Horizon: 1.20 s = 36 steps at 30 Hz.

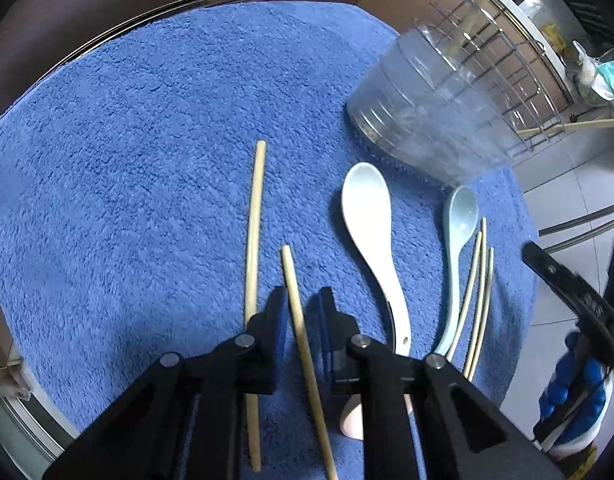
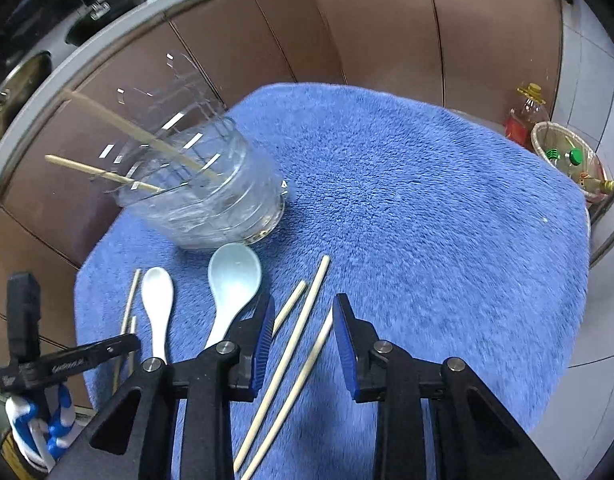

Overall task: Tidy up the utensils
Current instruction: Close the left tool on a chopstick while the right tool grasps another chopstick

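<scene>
My left jaws (image 1: 303,304) stand released astride a pale wooden chopstick (image 1: 303,340) lying on the blue fleece table cover (image 1: 147,160). My right jaws (image 2: 303,320) gape too, over two more chopsticks (image 2: 291,352). Beyond lie a white ceramic spoon (image 1: 367,216), a pale blue spoon (image 1: 461,216), and farther off a clear ribbed glass jar (image 1: 427,108) holding chopsticks.

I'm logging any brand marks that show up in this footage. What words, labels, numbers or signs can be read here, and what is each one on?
No text reads clearly enough to quote.
White lettering on the black bar of the left hand-held gripper in the right wrist view: too blurred to read.
Printing on the black bar of the right hand-held gripper in the left wrist view: too small and blurred.
Red label on the bottle: no legible text.
</scene>
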{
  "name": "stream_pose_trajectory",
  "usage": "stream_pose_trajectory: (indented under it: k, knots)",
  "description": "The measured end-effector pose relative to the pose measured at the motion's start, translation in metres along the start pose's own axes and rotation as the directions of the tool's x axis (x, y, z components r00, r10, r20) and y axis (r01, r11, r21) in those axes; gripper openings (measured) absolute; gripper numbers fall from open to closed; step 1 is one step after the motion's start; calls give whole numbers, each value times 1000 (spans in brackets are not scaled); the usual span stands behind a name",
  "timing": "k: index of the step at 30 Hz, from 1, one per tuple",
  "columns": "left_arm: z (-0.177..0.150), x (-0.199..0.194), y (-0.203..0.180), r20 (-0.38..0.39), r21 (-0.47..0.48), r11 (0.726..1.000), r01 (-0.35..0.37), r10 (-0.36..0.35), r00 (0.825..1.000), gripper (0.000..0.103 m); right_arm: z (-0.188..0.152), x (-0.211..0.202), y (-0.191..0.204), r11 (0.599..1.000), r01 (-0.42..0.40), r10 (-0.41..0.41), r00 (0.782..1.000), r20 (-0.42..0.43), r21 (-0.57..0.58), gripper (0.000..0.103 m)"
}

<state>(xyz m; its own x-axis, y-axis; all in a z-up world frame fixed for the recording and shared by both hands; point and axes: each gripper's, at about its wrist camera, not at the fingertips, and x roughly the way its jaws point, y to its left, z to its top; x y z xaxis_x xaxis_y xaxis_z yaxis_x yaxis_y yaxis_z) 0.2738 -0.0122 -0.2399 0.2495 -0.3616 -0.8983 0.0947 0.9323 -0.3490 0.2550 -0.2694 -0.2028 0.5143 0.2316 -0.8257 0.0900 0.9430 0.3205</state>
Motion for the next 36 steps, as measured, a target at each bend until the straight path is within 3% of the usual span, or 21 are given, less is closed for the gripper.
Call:
stream_pose_trajectory:
  k: [9,14,20,28,36]
  knots:
    - [4,-1,7,-22,7,1000,17,-17,1000,13,25,45,-8,997,66,-62,992,-106,29,21]
    - [10,1,7,-26,18,1000,11,-11,1000,11,29,61,-8,996,88,-82,984,-158,29,13]
    - [18,6,7,-31,13,1000,-1,2,1000,6,28,64,0,991,126,-120,980,-156,34,9]
    - [17,5,-6,2,35,999,-42,42,999,6,27,40,-6,992,54,-44,996,-83,113,6]
    - [8,-27,-23,132,69,997,-28,18,991,5,13,-16,-1,987,-117,110,992,68,106,6]
